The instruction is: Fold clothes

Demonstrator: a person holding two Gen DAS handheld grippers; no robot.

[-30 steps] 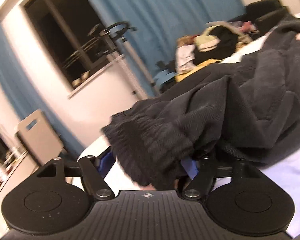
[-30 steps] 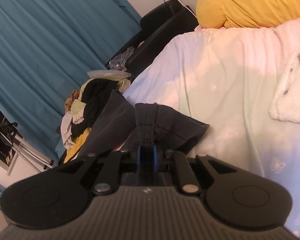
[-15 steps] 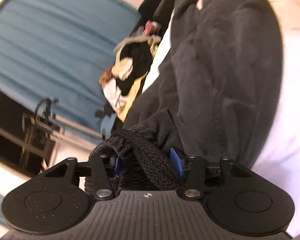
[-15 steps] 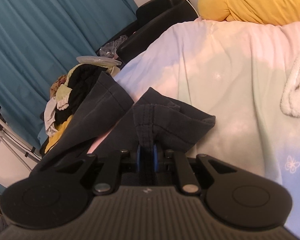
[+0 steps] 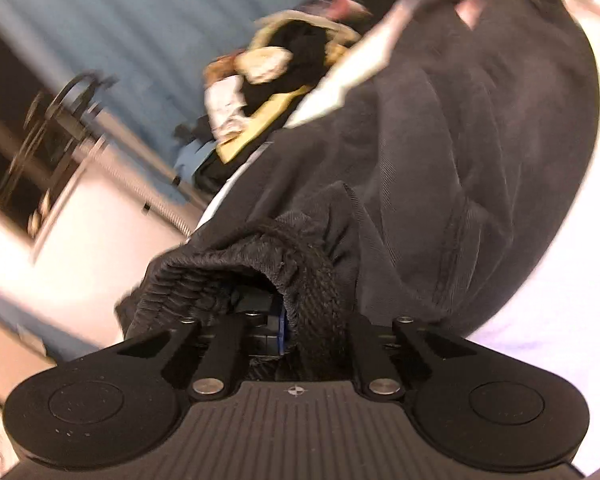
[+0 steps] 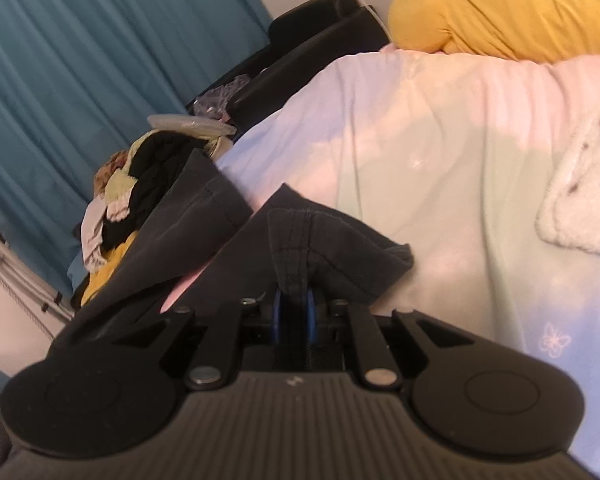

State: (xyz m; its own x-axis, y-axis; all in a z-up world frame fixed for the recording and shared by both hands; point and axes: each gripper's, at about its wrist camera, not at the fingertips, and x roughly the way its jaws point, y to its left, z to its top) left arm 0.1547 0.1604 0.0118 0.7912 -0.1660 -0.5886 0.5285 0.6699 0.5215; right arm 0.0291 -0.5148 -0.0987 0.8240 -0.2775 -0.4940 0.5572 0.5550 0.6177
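On the bed (image 6: 440, 152), a dark trouser-like garment (image 5: 480, 152) lay stretched across the pale pastel sheet, gripped at both ends. Left gripper (image 5: 300, 320): the ribbed elastic waistband (image 5: 312, 276) was bunched up and draped over the fingers, hiding most of them; one blue pad (image 5: 281, 330) showed just left of the band. The fingers seemed drawn in narrow with the band pinched between them, though the second pad was covered by cloth. From there the corduroy-textured fabric ran away up the frame, lying on the sheet. The left view was blurred by motion, details in the background soft.

Right gripper (image 6: 294, 312): fingers nearly closed, two blue pads (image 6: 277, 314) clamped on a stitched seam of a hem (image 6: 296, 240). The cloth rose from the pads in a small tent, its right corner resting on the sheet. A second leg end (image 6: 196, 200) lay just to the left, its hemmed edge facing up, a strip of pink sheet showing between the two.

Beyond the bed's far edge: a heap of mixed clothes (image 6: 132, 200), black, yellow and white; a black chair (image 6: 312, 48) behind it; a teal curtain (image 6: 80, 60). A yellow pillow (image 6: 500, 12) sat at the head of the bed, a white spotted fleecy blanket (image 6: 584, 188) on the right edge of the sheet. A butterfly print (image 6: 555, 339) showed on the sheet near the right gripper
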